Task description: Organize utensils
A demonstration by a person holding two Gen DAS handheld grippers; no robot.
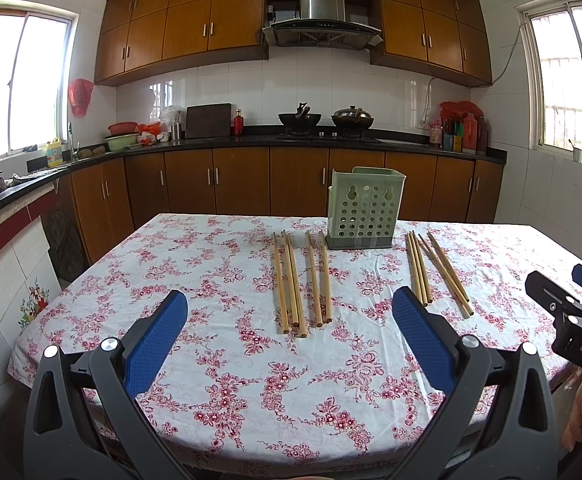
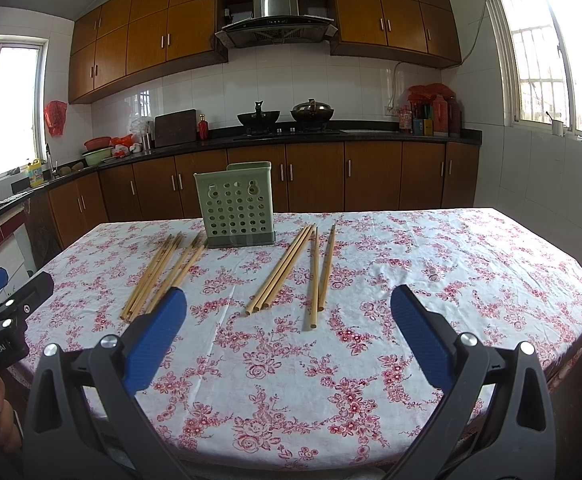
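Seemingly nothing is stowed yet. From the left wrist, the left gripper (image 1: 290, 314) hangs released, empty, short of the chopsticks (image 1: 303, 280) lying before the green holder (image 1: 361, 212) on the tabletop (image 1: 211, 264); it should close squarely across one bundle. From the right wrist, the right gripper (image 2: 289, 312) is equally spread, and only here does a thumb show.
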